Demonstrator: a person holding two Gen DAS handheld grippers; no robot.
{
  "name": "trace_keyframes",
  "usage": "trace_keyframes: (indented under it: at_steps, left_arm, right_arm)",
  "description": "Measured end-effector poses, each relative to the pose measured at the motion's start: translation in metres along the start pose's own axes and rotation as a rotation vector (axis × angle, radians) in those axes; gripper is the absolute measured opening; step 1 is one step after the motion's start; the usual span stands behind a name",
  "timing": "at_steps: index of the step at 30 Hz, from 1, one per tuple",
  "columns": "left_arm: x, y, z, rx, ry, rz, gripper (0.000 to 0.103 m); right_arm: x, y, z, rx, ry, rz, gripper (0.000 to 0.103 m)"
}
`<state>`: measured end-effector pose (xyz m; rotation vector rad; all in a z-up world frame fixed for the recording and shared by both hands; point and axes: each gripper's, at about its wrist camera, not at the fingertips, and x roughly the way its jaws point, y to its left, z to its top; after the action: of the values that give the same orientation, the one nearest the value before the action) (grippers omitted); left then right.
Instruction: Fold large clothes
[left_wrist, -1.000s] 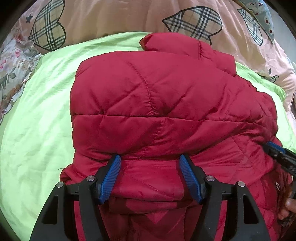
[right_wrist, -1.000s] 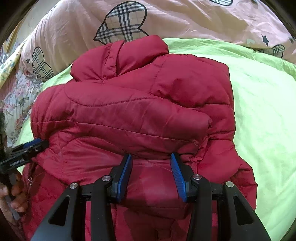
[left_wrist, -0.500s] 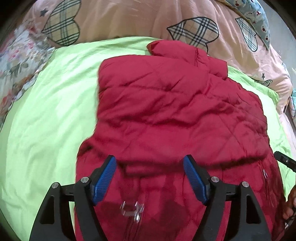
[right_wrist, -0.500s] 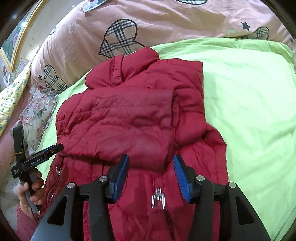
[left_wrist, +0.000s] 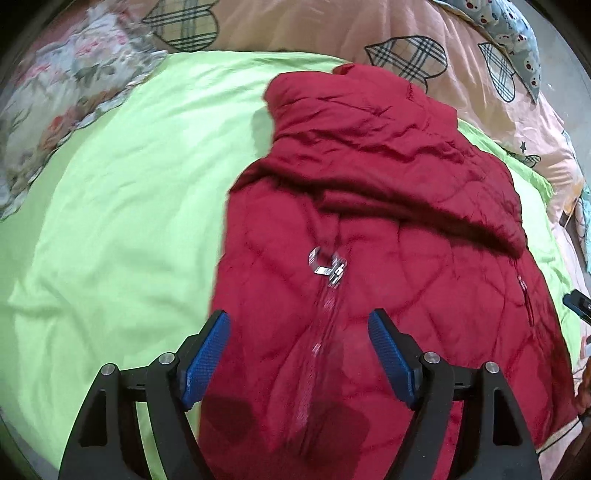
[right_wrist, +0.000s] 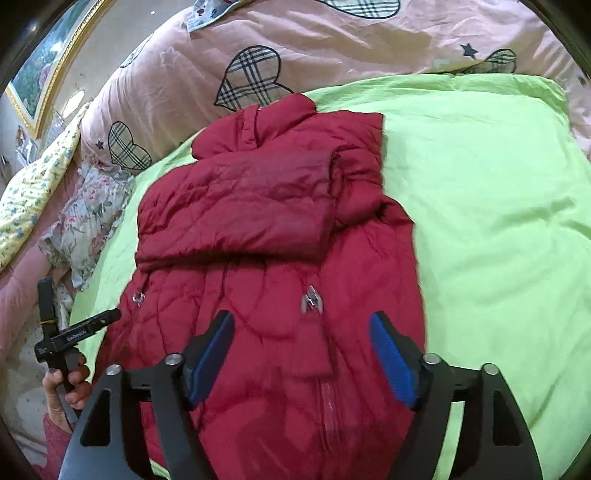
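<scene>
A red quilted puffer jacket (left_wrist: 388, 206) lies on a lime-green sheet (left_wrist: 122, 192), collar at the far end, its sleeves folded across the chest. It also shows in the right wrist view (right_wrist: 258, 221). A silver zipper pull (left_wrist: 328, 266) lies on its front, also in the right wrist view (right_wrist: 312, 299). My left gripper (left_wrist: 299, 354) is open and empty, above the jacket's lower front. My right gripper (right_wrist: 301, 354) is open and empty above the same lower part. The left gripper (right_wrist: 74, 334) shows at the jacket's left edge in the right wrist view.
A pink quilt with plaid hearts (right_wrist: 258, 77) is piled along the far side of the bed. Floral bedding (right_wrist: 88, 206) lies at the left. A framed picture (right_wrist: 40, 70) hangs on the wall. The green sheet (right_wrist: 498, 221) spreads to the jacket's right.
Both grippers have opened wider, let go of the jacket's folded part and pulled back toward the hem. The jacket now lies flatter, with the zipper pull showing.
</scene>
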<state>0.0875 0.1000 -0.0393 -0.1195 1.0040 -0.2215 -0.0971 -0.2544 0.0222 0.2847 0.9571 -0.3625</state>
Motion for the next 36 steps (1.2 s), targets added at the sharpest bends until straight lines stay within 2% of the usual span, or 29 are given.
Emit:
trace_keyframes:
  at_steps: [5,12,18,21,25,27,30,36]
  left_arm:
    - [-0.025,0.019,-0.022,-0.048,-0.006,-0.001,0.079]
    - [-0.046,0.034,-0.046,-0.058,0.008,-0.002,0.08]
    - [-0.053,0.044,-0.065,-0.054,0.033,-0.005,0.081]
    - [-0.053,0.05,-0.074,-0.059,0.055,-0.008,0.081]
    - [-0.055,0.057,-0.087,-0.071,0.071,-0.007,0.081]
    - [-0.056,0.06,-0.091,-0.083,0.077,-0.029,0.081]
    - [-0.056,0.06,-0.096,-0.087,0.085,-0.061,0.081]
    - [-0.047,0.048,-0.104,-0.067,0.106,-0.097,0.081]
  right_arm:
    - [-0.017,-0.012,-0.026,0.039,0.007,-0.058,0.087]
    - [-0.016,-0.015,-0.059,0.071,0.088,-0.099,0.087]
    - [-0.011,-0.02,-0.088,0.125,0.149,-0.033,0.087]
    - [-0.015,-0.016,-0.099,0.109,0.152,-0.022,0.087]
    - [-0.024,-0.008,-0.108,0.067,0.139,-0.01,0.085]
    - [-0.025,-0.006,-0.11,0.051,0.137,-0.013,0.077]
    - [-0.027,-0.006,-0.113,0.042,0.134,-0.006,0.07]
    - [-0.029,-0.013,-0.12,0.089,0.123,0.038,0.067]
